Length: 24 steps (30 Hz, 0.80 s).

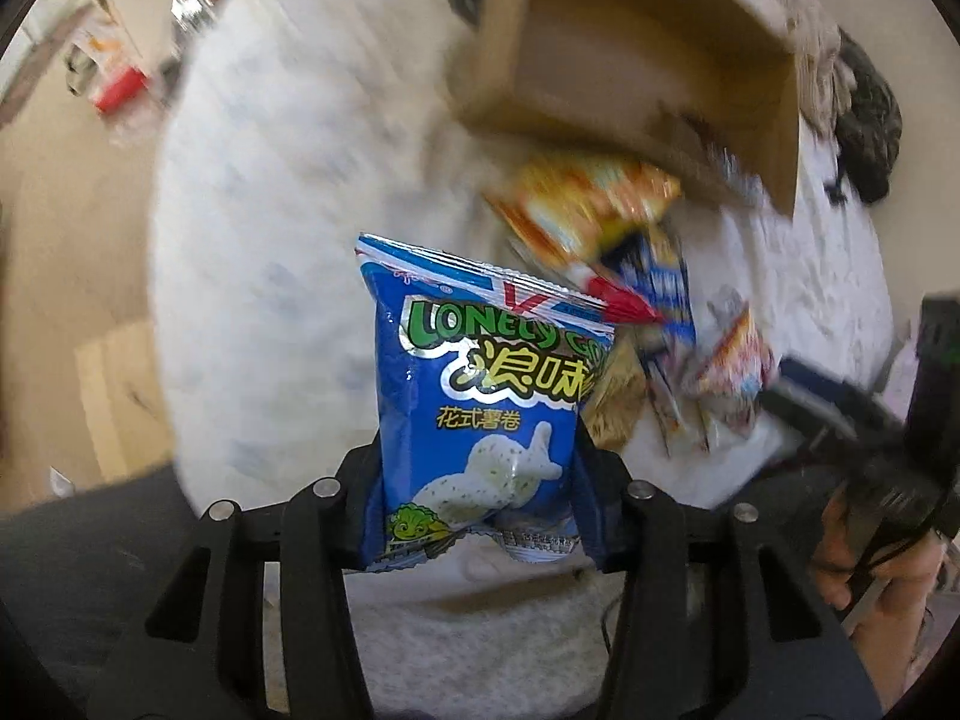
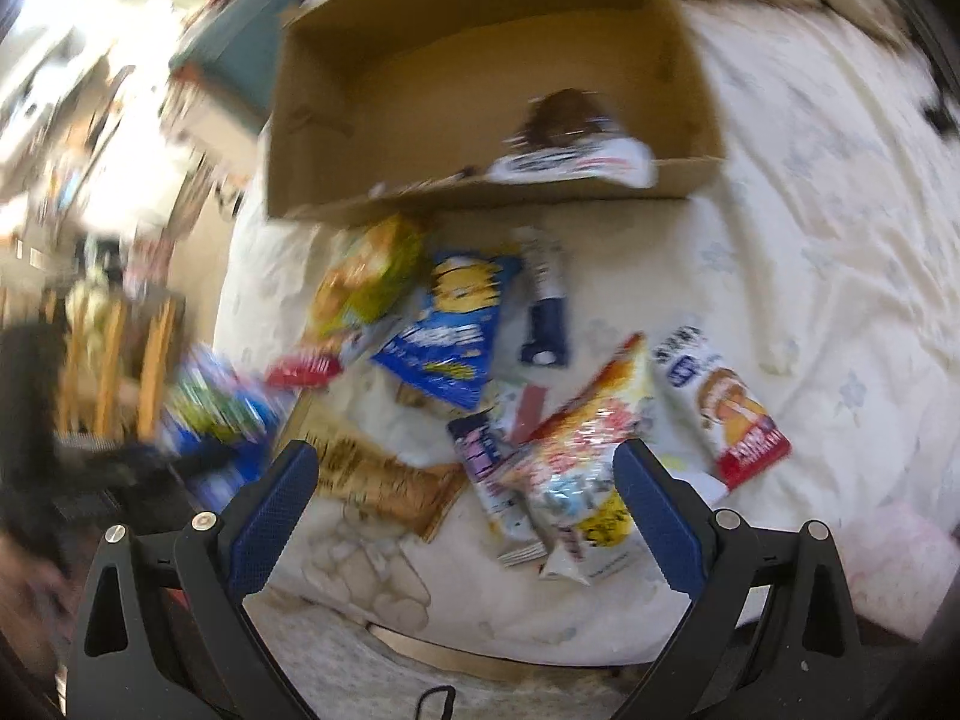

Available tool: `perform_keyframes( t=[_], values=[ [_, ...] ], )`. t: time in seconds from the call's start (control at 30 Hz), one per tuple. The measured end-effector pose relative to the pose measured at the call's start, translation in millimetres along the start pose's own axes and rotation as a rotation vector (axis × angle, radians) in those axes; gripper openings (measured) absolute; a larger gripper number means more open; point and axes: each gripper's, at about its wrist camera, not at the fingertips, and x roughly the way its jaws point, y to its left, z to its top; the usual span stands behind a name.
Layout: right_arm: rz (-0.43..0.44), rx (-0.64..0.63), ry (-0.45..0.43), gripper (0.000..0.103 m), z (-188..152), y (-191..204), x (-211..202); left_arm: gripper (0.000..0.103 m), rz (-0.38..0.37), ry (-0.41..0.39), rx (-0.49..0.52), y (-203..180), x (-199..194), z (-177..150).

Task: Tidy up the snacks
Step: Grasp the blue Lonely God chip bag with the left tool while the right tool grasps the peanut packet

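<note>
My left gripper [image 1: 477,480] is shut on a blue Lonely God snack bag [image 1: 480,396] and holds it upright above the white bedcover. The same bag shows blurred at the left of the right wrist view [image 2: 222,420]. An open cardboard box [image 1: 648,60] lies beyond it; it also shows in the right wrist view [image 2: 480,84] with a white and brown packet [image 2: 570,144] inside. My right gripper [image 2: 465,498] is open and empty above a pile of snack packets [image 2: 564,468] on the bed, in front of the box.
Loose packets lie between the box and me: a yellow-green bag [image 2: 366,282], a blue bag [image 2: 456,330], a brown wafer pack [image 2: 384,474], a white and red pack [image 2: 726,402]. The bedcover [image 2: 828,252] extends right. Floor and furniture [image 1: 72,210] lie left.
</note>
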Motion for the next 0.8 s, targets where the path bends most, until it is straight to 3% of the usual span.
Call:
perform_keyframes(
  t=[0.13, 0.33, 0.6, 0.77, 0.8],
  values=[
    [-0.04, -0.171, 0.083, 0.1, -6, 32, 24, 0.045, 0.039, -0.127, -0.024, 12, -26, 16],
    [-0.092, -0.386, 0.207, 0.084, -12, 70, 67, 0.045, -0.016, -0.157, -0.056, 10, -19, 21],
    [-0.143, -0.499, 0.269, 0.079, -12, 86, 105, 0.045, 0.0, -0.185, -0.012, -7, -16, 17],
    [-0.177, -0.498, 0.299, 0.078, -14, 84, 127, 0.045, -0.009, -0.179, -0.031, -5, -13, 20],
    [-0.174, -0.507, 0.295, 0.072, -17, 86, 127, 0.045, -0.008, -0.178, -0.032, -6, -13, 20]
  ],
)
